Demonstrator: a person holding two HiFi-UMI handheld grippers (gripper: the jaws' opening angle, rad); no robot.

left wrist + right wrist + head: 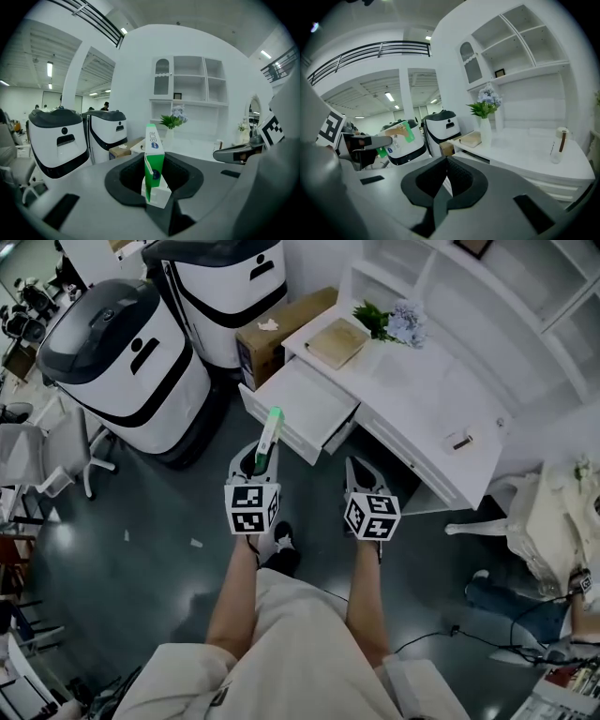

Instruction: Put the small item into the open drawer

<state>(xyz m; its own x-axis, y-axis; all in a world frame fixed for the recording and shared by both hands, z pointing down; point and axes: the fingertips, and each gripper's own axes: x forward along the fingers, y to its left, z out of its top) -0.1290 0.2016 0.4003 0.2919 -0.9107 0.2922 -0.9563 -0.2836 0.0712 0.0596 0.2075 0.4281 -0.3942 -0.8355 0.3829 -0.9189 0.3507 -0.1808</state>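
Floor point(169, 512) beside open drawer point(300, 401) holds cardboard box point(281, 329), machines point(122, 362).

Carton point(153, 164) of glossy printed card; left gripper point(154, 185) matt grey plastic; drawer point(298, 404) smooth white paint; floor point(150, 521) at its seven o'clock dark, glossy.

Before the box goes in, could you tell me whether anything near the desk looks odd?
Nothing stands out: the drawer is open and looks intact; the green box stands upright in the left gripper.
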